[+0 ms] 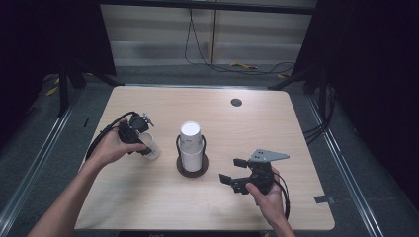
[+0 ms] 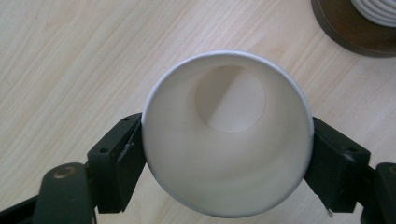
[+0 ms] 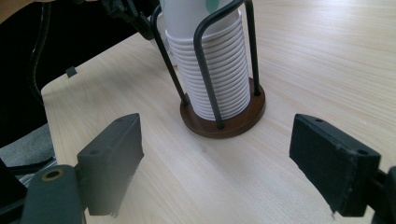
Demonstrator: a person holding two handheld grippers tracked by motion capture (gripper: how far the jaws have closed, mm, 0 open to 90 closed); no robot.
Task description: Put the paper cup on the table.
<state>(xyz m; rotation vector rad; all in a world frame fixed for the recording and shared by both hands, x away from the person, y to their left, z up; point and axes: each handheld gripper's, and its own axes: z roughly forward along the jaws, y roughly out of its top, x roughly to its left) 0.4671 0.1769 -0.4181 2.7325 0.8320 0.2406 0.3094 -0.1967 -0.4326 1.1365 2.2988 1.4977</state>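
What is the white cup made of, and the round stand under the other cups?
The cup looks like thin matte paper, with a rolled rim. The stand's base seems to be dark polished wood, and its rails look like black metal wire.

High view: we look forward and down from above the near edge, the whole table [image 1: 163,98] in frame. Left gripper view: we face straight down, very close, into a paper cup [image 2: 229,135]. Right gripper view: we look low across the tabletop toward the cup holder [image 3: 223,79] (also in our high view, mid-table).
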